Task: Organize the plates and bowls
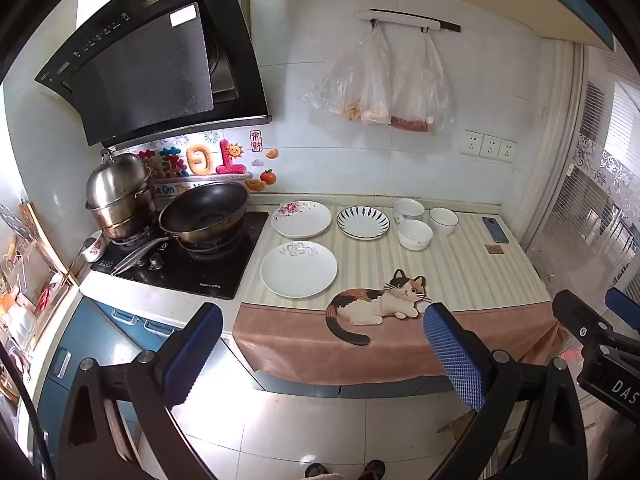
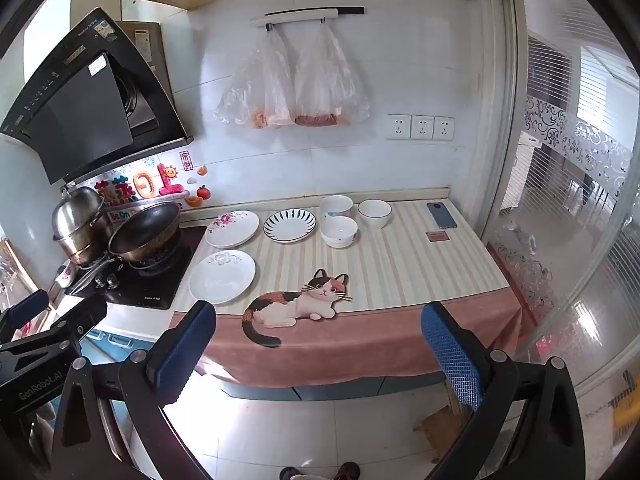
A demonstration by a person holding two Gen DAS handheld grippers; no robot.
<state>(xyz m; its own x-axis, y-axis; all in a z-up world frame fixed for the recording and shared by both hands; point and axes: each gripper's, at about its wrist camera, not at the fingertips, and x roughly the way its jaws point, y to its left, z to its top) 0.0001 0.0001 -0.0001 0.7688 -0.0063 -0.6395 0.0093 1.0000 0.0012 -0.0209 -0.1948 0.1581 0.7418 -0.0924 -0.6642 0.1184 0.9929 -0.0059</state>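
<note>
Three plates lie on the striped counter mat: a pink-flower plate [image 1: 301,219] [image 2: 232,228] at the back, a blue-striped plate [image 1: 363,222] [image 2: 289,225] beside it, and a white plate with a grey flower [image 1: 298,268] [image 2: 222,276] nearer the front. Three white bowls stand to the right: one at the back left [image 1: 408,209] [image 2: 336,205], one at the back right [image 1: 443,220] [image 2: 374,213], one in front [image 1: 415,234] [image 2: 339,231]. My left gripper [image 1: 322,354] and right gripper [image 2: 318,354] are open and empty, held well back from the counter, above the floor.
A stove [image 1: 188,258] with a black wok [image 1: 204,210] and a steel steamer pot [image 1: 118,194] sits left of the plates. A phone [image 1: 495,229] and a small card [image 1: 493,249] lie at the counter's right end. A glass partition [image 2: 568,240] stands to the right. Plastic bags [image 1: 384,84] hang on the wall.
</note>
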